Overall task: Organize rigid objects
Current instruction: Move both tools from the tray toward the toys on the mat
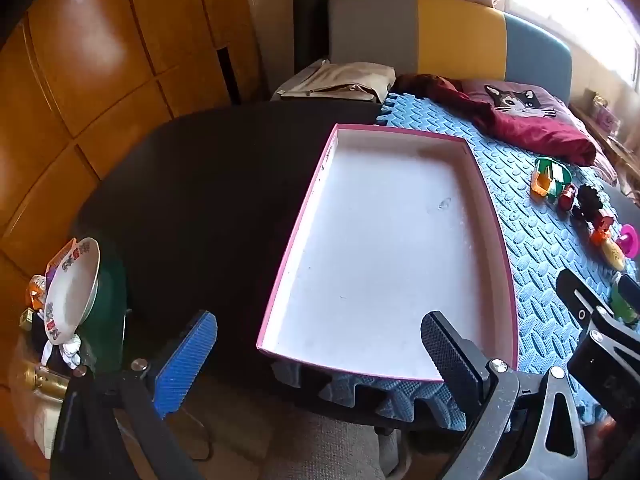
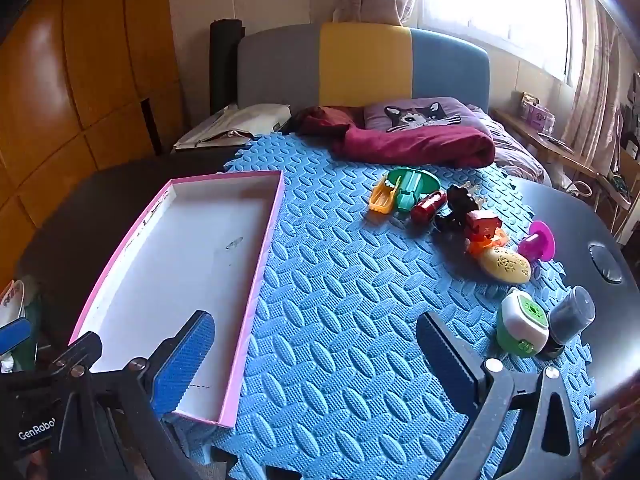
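Both tongs, left (image 1: pixel 318 354) and right (image 2: pixel 316 354), gaping empty; small toys (image 2: pixel 460 216) clustered at 2 o'clock on blue mat (image 2: pixel 340 300), right of pink tray (image 2: pixel 256 280); probably light stiff plastic, pinch across bodies.

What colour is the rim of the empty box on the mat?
Pink; the box rim shows best in the right wrist view.

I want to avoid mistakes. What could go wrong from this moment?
1. The toys lie tightly clustered, so the open right gripper may knock neighbours when taking one.
2. The grey bottle stands near the mat's edge and could tip.
3. The pink box has low walls; dropped items may bounce out.
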